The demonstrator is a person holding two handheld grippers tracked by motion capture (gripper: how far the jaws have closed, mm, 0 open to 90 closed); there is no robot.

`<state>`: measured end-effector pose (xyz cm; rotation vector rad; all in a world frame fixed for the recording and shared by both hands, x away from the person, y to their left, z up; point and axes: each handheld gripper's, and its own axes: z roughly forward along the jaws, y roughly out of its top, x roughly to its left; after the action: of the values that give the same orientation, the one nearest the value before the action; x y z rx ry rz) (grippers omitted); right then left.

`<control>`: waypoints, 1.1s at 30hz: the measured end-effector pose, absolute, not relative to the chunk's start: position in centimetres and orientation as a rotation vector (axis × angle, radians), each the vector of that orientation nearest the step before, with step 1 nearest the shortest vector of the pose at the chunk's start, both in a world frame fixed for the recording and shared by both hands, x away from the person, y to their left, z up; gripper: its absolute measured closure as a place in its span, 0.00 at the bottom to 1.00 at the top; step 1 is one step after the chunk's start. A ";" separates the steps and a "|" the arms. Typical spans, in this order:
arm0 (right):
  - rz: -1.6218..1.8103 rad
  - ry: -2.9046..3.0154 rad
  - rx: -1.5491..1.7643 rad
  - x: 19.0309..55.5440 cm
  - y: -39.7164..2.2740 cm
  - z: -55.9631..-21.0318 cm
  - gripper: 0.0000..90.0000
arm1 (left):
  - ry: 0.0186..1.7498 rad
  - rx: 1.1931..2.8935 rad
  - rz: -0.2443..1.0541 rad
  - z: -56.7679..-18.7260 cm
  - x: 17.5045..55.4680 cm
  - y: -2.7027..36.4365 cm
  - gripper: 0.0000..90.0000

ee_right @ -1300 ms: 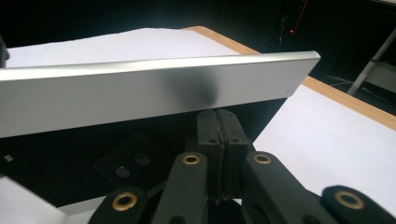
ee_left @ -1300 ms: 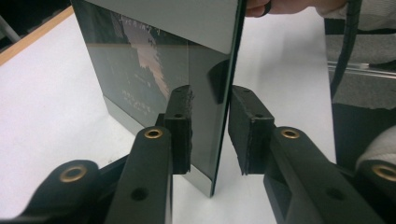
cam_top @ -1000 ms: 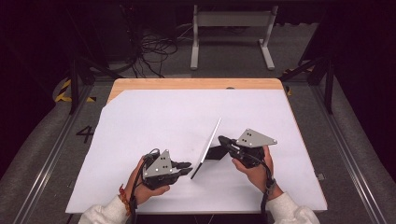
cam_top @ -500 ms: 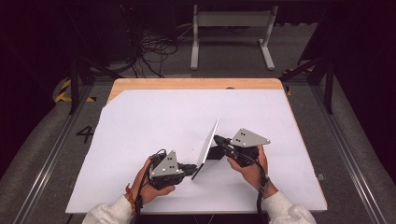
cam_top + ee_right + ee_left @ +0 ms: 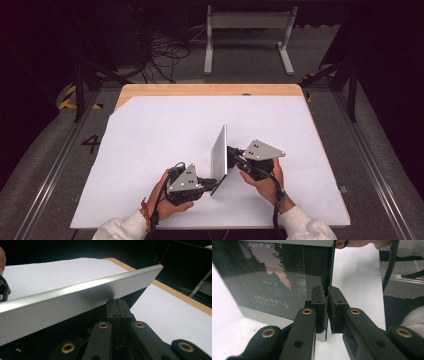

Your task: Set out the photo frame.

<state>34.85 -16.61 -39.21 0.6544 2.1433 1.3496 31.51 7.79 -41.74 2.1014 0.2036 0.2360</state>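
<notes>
A thin silver panel (image 5: 219, 155) with a dark glossy face (image 5: 274, 285) stands on edge on the white table cover (image 5: 150, 145), tilted. My left gripper (image 5: 212, 184) is at its near lower corner. In the left gripper view the left gripper (image 5: 327, 302) has its jaws shut on the panel's edge. My right gripper (image 5: 231, 152) is on the panel's right side. In the right gripper view the right gripper (image 5: 116, 305) has its jaws shut together, tips against the silver back (image 5: 75, 300). Nothing is between them.
The white cover leaves a strip of bare wood (image 5: 210, 90) at the table's far edge. Beyond it stand a metal frame's legs (image 5: 285, 50) and loose cables (image 5: 165, 55) on the floor. Floor rails (image 5: 372, 165) run along both sides of the table.
The panel has tipped up from a low slant to nearly upright, showing more of its silver side. Both grippers have drawn slightly closer together.
</notes>
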 end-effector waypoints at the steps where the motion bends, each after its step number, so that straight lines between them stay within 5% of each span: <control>1: 1.350 2.144 0.652 34.8 -16.6 -39.2 1.00 | 0.205 2.099 0.237 -41.8 31.5 7.7 0.92; 19: 1.342 2.187 0.614 34.2 -16.4 -39.3 0.98 | 0.212 2.120 0.243 -42.2 32.2 7.1 0.88; 33: 1.311 2.245 0.680 31.1 -19.1 -39.8 0.86 | 0.339 2.108 0.317 -42.3 35.9 10.4 0.83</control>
<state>31.14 -19.08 -39.84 0.6795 2.2446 1.3113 35.91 10.37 -42.29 2.1085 0.3394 0.3173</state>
